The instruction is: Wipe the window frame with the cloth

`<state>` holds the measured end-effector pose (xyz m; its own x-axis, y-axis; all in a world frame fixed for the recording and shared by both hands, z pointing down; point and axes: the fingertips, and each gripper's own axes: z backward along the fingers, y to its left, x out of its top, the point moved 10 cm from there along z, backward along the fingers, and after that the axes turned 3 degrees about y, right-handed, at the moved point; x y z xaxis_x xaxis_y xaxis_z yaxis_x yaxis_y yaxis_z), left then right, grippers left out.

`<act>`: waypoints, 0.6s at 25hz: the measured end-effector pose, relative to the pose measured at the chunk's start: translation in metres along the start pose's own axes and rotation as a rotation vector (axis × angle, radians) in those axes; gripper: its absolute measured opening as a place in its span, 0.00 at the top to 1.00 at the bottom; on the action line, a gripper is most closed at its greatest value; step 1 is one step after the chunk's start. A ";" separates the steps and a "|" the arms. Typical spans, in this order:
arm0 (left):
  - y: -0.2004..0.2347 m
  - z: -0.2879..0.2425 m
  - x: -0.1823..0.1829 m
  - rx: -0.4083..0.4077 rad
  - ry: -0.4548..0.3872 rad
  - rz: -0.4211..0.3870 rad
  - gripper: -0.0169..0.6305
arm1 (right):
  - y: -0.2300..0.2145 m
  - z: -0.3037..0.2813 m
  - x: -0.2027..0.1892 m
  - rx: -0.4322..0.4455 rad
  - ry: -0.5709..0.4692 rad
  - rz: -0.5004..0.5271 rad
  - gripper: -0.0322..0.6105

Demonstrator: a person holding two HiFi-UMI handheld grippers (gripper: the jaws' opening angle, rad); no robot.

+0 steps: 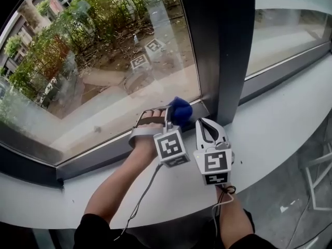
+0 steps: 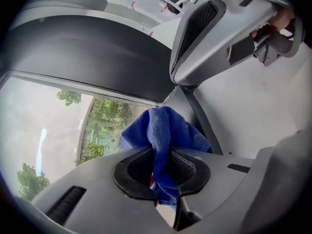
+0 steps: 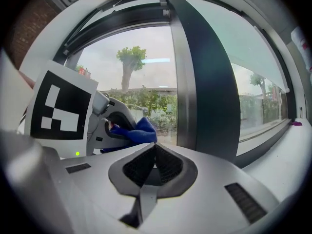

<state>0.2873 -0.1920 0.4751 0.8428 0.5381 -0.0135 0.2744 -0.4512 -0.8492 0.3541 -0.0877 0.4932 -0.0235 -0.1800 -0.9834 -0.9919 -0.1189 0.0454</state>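
A blue cloth (image 1: pixel 180 110) (image 2: pixel 163 130) is bunched between the jaws of my left gripper (image 1: pixel 174 119) (image 2: pixel 163 165), which is shut on it. The cloth sits against the bottom corner of the dark window frame (image 1: pixel 218 61), where the upright post meets the lower rail (image 1: pixel 104 152). My right gripper (image 1: pixel 203 122) (image 3: pixel 155 152) is close beside the left one on its right, jaws shut with nothing between them. In the right gripper view the cloth (image 3: pixel 139 130) and the left gripper's marker cube (image 3: pixel 61 108) show at the left, and the post (image 3: pixel 204 82) rises straight ahead.
A white sill (image 1: pixel 280 123) runs below the frame and curves off to the right. Glass panes (image 1: pixel 104 61) lie on both sides of the post, with trees and ground outside. A cable (image 1: pixel 145 191) hangs from the left gripper. A white metal rack (image 1: pixel 316 175) stands low on the right.
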 end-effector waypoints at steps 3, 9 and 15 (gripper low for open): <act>0.010 0.000 0.014 0.011 -0.034 -0.020 0.88 | -0.009 0.000 0.002 -0.006 -0.005 -0.024 0.94; 0.025 0.001 0.036 -0.002 -0.033 -0.080 0.88 | -0.024 0.000 0.008 -0.012 -0.013 -0.060 0.94; 0.031 0.001 0.039 0.019 -0.066 -0.081 0.88 | -0.018 0.001 0.012 -0.021 -0.039 -0.054 0.94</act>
<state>0.3284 -0.1839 0.4471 0.7858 0.6182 0.0209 0.3306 -0.3912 -0.8589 0.3711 -0.0867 0.4799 0.0245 -0.1349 -0.9906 -0.9890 -0.1475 -0.0044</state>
